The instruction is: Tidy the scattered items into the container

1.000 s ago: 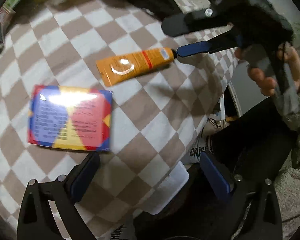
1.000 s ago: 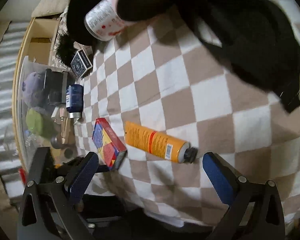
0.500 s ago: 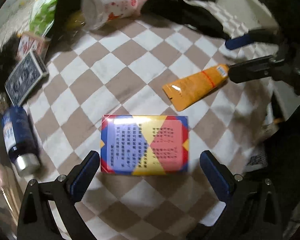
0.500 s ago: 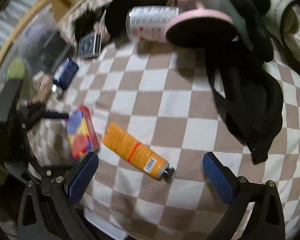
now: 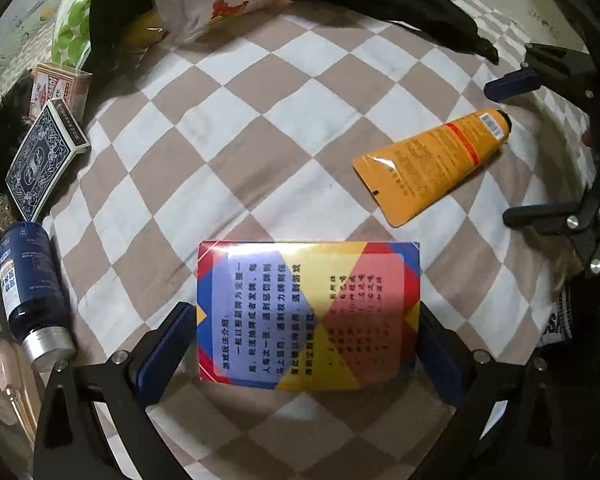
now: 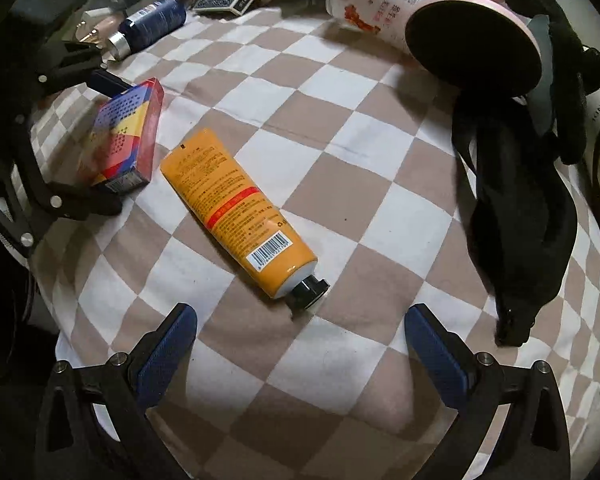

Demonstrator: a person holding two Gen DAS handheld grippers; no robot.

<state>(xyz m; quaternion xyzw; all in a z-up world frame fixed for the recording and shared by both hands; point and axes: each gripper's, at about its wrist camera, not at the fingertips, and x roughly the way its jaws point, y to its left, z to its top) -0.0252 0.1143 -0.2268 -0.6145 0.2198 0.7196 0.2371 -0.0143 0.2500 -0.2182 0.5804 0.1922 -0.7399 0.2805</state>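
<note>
The left gripper (image 5: 308,344) has moved in on the colourful card box (image 5: 308,314). Half a second ago the box lay a bit ahead of the open fingers. Now it sits right between them, and the blue pads look like they touch its two sides. I cannot tell if they are squeezing yet. It is probably the next thing to go in the container, but no container shows clearly now.

The right gripper (image 6: 300,354) is wide open and holds nothing. The orange tube (image 6: 240,216) has come closer to it, with its black cap nearest. The blue bottle (image 5: 30,292) and the card packs (image 5: 44,160) lie far left on the checked cloth (image 5: 228,128).
</note>
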